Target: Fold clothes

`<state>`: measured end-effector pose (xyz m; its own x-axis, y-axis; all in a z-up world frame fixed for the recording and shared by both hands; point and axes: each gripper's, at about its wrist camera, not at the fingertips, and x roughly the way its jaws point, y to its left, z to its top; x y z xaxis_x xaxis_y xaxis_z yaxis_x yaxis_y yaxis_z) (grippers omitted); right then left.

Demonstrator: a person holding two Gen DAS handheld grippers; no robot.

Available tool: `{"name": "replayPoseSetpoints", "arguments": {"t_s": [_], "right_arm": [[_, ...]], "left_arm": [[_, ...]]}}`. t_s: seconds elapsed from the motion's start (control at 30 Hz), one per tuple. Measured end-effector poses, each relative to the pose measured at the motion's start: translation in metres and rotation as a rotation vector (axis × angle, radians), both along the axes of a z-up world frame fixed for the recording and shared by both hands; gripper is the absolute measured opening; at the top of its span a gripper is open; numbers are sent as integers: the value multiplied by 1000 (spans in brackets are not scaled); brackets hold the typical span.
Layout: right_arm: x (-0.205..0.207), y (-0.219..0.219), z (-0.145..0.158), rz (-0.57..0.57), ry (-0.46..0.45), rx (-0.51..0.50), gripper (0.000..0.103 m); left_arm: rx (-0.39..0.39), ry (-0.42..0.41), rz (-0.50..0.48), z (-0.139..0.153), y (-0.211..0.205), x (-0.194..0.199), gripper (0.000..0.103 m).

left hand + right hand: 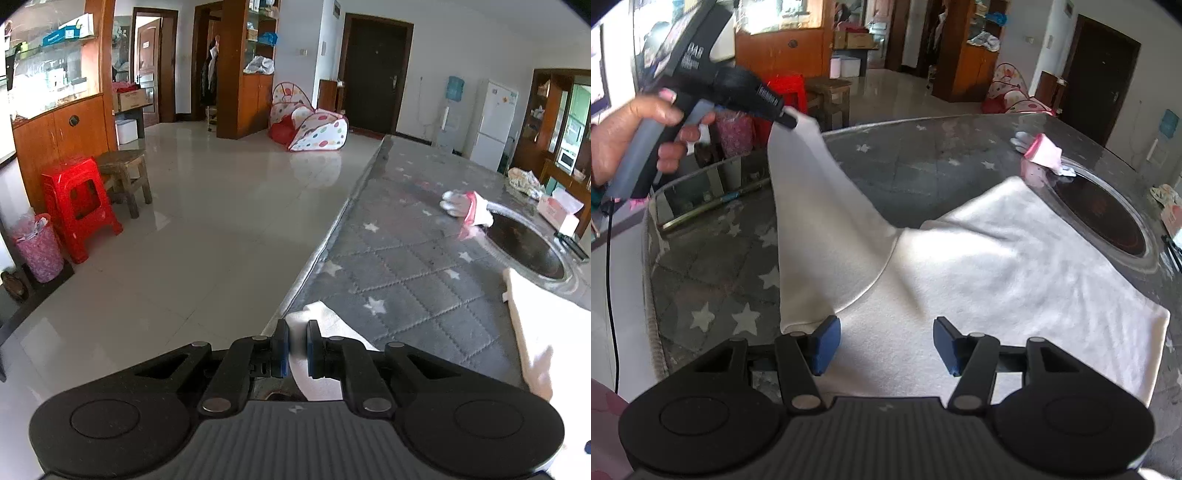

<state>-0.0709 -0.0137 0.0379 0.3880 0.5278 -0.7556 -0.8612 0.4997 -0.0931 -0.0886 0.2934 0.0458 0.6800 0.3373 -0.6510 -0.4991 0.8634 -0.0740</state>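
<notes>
A white garment [997,266] lies spread on the grey star-patterned table cover [713,280]. My left gripper [296,349] is shut on one corner of it [314,354] and holds it lifted above the table's left edge. In the right wrist view the left gripper [786,120] shows at the upper left, with the cloth hanging from it in a raised flap [820,221]. My right gripper [884,345] is open, jaws wide apart, just above the garment's near part.
A pink and white glove [1043,151] lies beside a dark round inset [1104,214] in the table. A tissue box [557,212] sits at the far right. Left of the table is tiled floor with a red stool [79,206], a wooden stool [125,173] and a bin [38,249].
</notes>
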Motion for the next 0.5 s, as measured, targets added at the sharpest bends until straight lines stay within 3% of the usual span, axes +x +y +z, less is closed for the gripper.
{"name": "replayPoseSetpoints", "arguments": {"t_s": [0.27,0.33,0.5], "right_arm": [[18,-41,12,-116,-18,13,57],[24,-52,14,-149,-23,14,57],[35,-80,17,-228,-30,14,57]], "left_arm": [[-10,48,-1,-7,-3,6,17],[0,39,8,-3,-5,5,22],[18,-10,-18,16,-20,0,22]]}}
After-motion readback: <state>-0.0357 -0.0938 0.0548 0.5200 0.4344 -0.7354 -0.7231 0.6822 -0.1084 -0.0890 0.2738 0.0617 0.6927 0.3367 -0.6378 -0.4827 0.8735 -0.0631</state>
